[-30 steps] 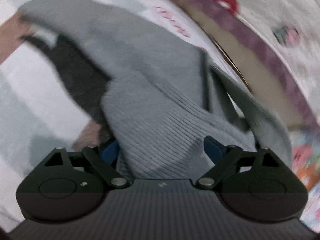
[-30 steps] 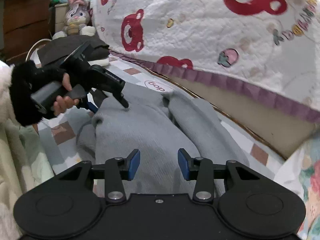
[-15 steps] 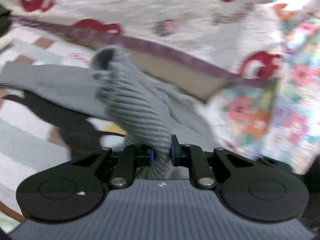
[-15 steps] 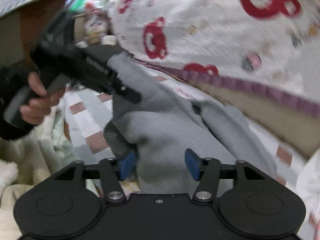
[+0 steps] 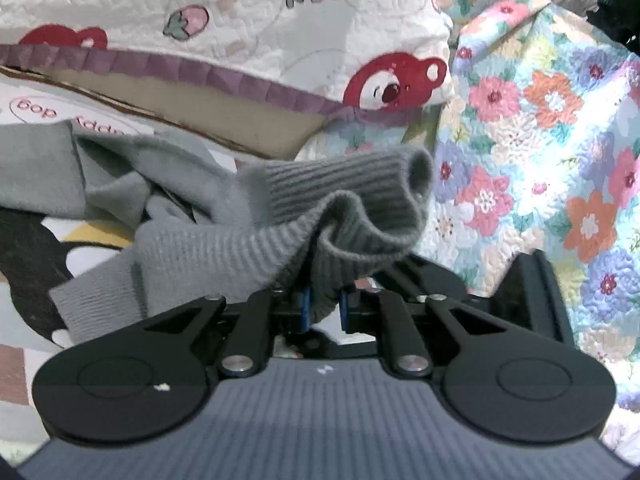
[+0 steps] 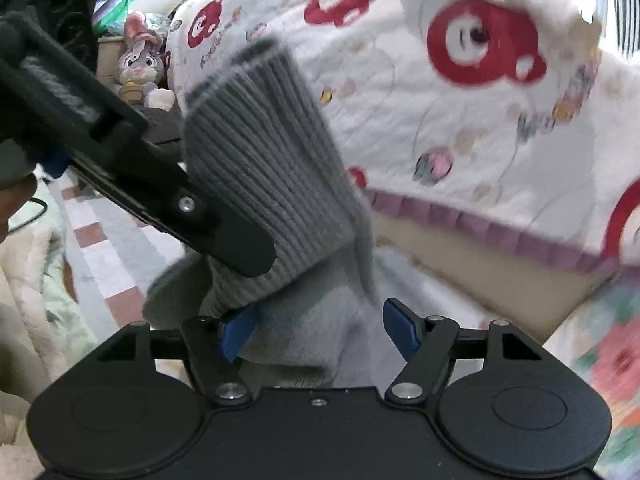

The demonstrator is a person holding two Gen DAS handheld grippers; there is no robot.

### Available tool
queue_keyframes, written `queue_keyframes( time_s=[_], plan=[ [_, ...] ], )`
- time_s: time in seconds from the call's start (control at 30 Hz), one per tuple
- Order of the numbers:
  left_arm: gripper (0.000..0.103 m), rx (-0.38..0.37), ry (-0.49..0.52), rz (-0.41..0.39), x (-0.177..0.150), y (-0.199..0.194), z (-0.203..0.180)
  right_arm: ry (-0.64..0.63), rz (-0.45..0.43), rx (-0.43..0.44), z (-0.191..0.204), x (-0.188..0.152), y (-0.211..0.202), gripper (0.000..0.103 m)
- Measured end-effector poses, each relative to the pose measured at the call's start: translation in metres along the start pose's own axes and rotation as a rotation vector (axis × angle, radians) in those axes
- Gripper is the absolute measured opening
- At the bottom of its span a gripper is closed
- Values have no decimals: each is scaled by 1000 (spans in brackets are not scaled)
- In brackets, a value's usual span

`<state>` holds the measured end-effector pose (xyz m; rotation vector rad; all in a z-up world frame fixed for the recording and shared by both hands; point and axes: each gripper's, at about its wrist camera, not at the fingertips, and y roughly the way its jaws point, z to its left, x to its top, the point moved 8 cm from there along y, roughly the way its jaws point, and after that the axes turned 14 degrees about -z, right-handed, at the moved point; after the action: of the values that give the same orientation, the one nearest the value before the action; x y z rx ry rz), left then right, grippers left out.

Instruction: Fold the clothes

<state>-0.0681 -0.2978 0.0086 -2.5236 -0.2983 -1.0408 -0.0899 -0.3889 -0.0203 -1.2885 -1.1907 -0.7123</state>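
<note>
Left gripper [image 5: 323, 307] fingers pinch the ribbed cuff [image 5: 352, 196] of the grey sweater [image 6: 304, 332], cuff lifted off the bed, body trailing down left. Right gripper [image 6: 320, 330] fingers are spreading, cloth between them but not pressed. Likely step: draw the sleeve across the body. Keep the pinch firm and the sleeve taut, without twist. Bear-print quilt [image 5: 256, 16] crowds the far side, floral quilt [image 5: 540, 152] the right; open room lies left.
</note>
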Motion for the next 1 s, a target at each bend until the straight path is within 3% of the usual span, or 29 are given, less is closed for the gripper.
queue_keyframes(
  time_s=[0.1,0.17,0.33,0.37,0.53,0.67,0.7,0.73,0.77,0.83,0.93,1.0],
  plan=[
    [12,29,-22,17,-8,5,11,90,36,117,6,-12,6,75],
    [12,30,-50,27,-12,6,17,90,40,148,13,-16,3,76],
    [12,-11,-96,19,-12,6,14,13,36,79,15,-21,8,78],
    [12,-10,-96,16,-11,7,14,-2,40,80,18,-24,9,83],
    [12,22,-87,13,-10,6,19,-37,31,78,28,-26,11,84],
    [12,-7,-124,12,-8,2,17,-74,-14,-18,19,-17,14,83],
    [12,-12,-125,14,-8,2,15,-103,-24,-42,17,-15,14,80],
    [12,-10,-123,22,-8,3,13,-126,-30,-52,16,-13,16,59],
    [12,-3,-118,34,-8,4,12,-137,-11,-49,15,-14,19,28],
    [12,5,-106,51,-8,2,10,-109,-5,-58,8,-10,17,27],
    [27,26,-70,70,-7,-5,9,-29,-27,-126,-16,-4,6,26],
    [58,73,1,73,-6,-14,14,30,-30,-216,-41,-6,-9,25]
  ],
)
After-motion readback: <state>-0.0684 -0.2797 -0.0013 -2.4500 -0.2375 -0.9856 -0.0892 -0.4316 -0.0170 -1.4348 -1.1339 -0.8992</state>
